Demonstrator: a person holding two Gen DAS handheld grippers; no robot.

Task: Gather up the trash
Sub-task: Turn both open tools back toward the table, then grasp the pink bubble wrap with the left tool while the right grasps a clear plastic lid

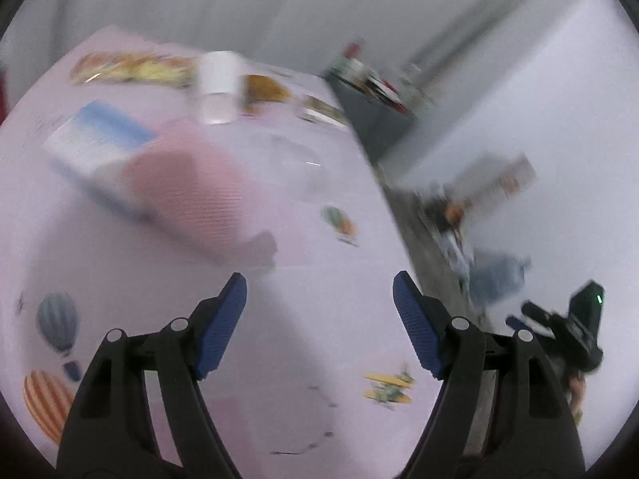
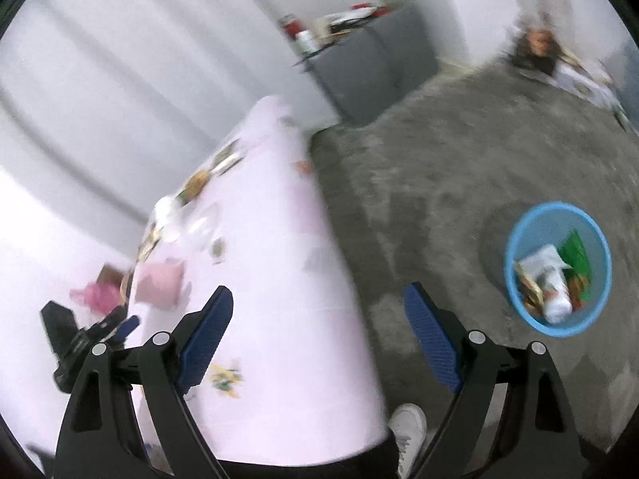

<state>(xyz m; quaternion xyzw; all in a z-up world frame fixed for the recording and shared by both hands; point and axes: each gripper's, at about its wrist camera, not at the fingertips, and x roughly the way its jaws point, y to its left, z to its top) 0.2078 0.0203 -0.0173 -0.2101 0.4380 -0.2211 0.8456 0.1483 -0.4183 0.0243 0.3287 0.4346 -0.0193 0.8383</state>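
Blue plastic bin (image 2: pixel 558 269) is sitting at the right of the frame on grey floor (image 2: pixel 439 183), holding wrappers (image 2: pixel 553 279). Right gripper (image 2: pixel 319 339) is hanging wide, gripping nothing. Left gripper (image 1: pixel 319 319) is gaping empty over the pink tablecloth (image 1: pixel 303 239), a white cup (image 1: pixel 217 84) standing upper centre.

Left wrist view looks down over pink table (image 1: pixel 303 319); right wrist view over table edge, floor (image 2: pixel 439 183).
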